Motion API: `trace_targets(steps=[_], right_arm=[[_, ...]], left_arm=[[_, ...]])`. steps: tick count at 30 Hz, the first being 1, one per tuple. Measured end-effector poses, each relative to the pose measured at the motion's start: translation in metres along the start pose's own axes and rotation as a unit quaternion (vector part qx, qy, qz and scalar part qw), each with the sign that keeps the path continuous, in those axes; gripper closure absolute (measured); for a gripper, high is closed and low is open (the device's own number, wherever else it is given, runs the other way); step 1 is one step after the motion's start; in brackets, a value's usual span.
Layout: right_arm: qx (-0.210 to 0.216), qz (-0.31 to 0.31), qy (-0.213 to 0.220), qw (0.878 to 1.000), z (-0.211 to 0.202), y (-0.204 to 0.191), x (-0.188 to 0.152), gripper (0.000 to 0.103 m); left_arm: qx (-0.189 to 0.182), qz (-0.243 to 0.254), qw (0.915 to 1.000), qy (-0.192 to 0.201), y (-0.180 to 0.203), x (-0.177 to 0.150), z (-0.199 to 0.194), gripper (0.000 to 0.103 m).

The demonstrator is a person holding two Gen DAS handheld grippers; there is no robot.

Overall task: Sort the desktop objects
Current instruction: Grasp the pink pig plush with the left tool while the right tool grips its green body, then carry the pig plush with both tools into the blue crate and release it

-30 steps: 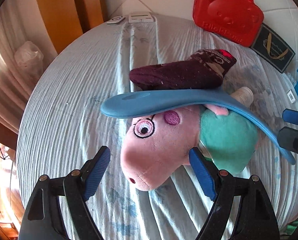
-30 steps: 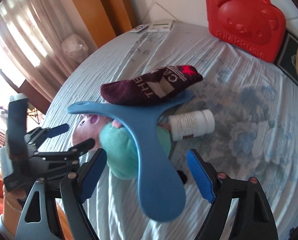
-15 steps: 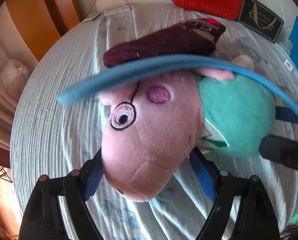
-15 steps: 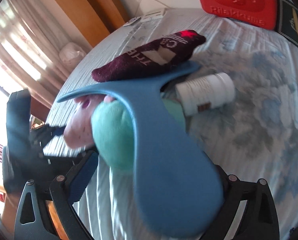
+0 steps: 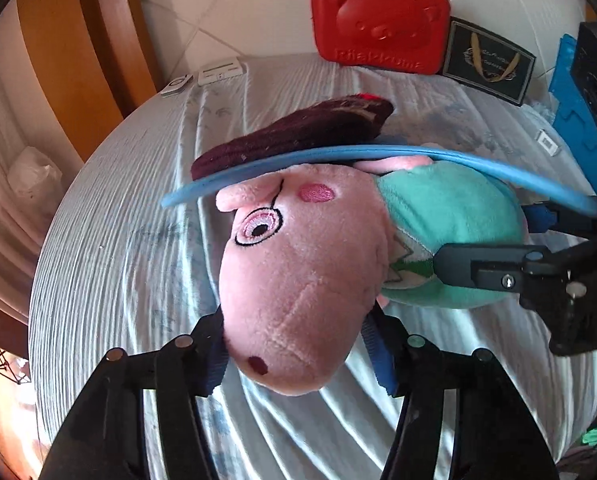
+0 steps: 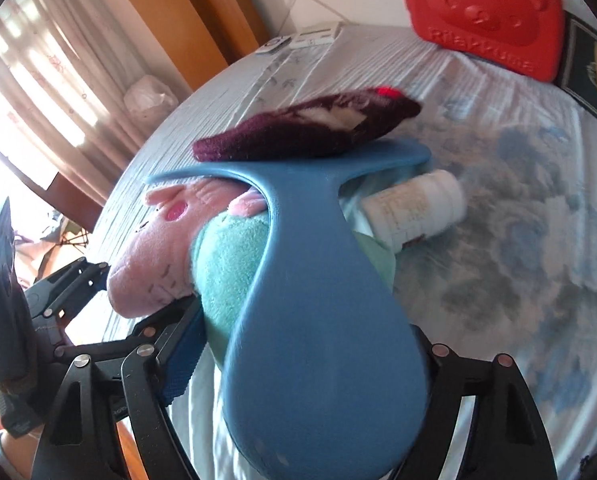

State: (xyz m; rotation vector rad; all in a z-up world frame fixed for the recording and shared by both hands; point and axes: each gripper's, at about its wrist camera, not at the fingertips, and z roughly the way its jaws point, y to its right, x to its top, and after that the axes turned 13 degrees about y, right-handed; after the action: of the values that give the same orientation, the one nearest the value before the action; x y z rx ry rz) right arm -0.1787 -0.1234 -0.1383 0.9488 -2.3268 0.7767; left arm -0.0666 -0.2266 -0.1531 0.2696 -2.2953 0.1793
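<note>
A pink pig plush toy [image 5: 298,280] in a teal shirt lies on the bed under a blue Y-shaped plastic piece [image 5: 338,156]. A dark maroon sock [image 5: 294,136] rests on the blue piece's far arm. My left gripper [image 5: 298,352] has its blue pads on both sides of the pig's snout, pressed against it. My right gripper [image 6: 298,368] straddles the plush's teal body [image 6: 230,264] and the wide blue handle [image 6: 322,360]; its right finger is hidden. A white pill bottle [image 6: 414,204] lies beyond the plush.
A red bear-face case [image 5: 378,24] and a dark framed card [image 5: 486,64] lean on the back wall. Two remotes [image 5: 218,72] lie at the bed's far left edge. A blue object [image 5: 570,112] stands at the right. The striped sheet [image 5: 118,260] is bare on the left.
Both grippers have moved forward onto the pile. The left jaws have narrowed around the pig's snout. The right jaws have come around the teal body and blue handle.
</note>
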Motion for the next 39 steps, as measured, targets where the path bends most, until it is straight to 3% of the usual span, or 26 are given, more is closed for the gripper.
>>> trace_targets(steps=[7, 14, 19, 26, 33, 36, 39], right_arm=[[-0.044, -0.003, 0.037, 0.998, -0.085, 0.044, -0.010, 0.022], [-0.083, 0.001, 0.120, 0.989, -0.187, 0.084, -0.002, 0.023], [-0.133, -0.005, 0.187, 0.973, -0.273, 0.114, 0.004, 0.022], [-0.216, -0.005, 0.279, 0.936, -0.405, 0.161, 0.007, 0.022], [-0.298, 0.027, 0.330, 0.895, -0.530, 0.229, -0.010, 0.022], [-0.325, 0.052, 0.344, 0.879, -0.571, 0.260, -0.024, 0.021], [-0.346, 0.079, 0.349, 0.867, -0.598, 0.289, -0.042, 0.021]], left_arm=[[-0.058, 0.018, 0.9975, 0.036, 0.076, 0.008, -0.030, 0.048], [-0.092, 0.049, 0.9889, 0.106, 0.151, 0.058, -0.073, 0.048], [-0.130, 0.067, 0.9762, 0.160, 0.219, 0.101, -0.103, 0.048], [-0.202, 0.091, 0.9448, 0.241, 0.333, 0.165, -0.153, 0.048], [-0.285, 0.134, 0.9079, 0.276, 0.468, 0.207, -0.192, 0.048], [-0.317, 0.156, 0.8956, 0.271, 0.523, 0.217, -0.205, 0.048], [-0.341, 0.175, 0.8903, 0.246, 0.571, 0.223, -0.205, 0.048]])
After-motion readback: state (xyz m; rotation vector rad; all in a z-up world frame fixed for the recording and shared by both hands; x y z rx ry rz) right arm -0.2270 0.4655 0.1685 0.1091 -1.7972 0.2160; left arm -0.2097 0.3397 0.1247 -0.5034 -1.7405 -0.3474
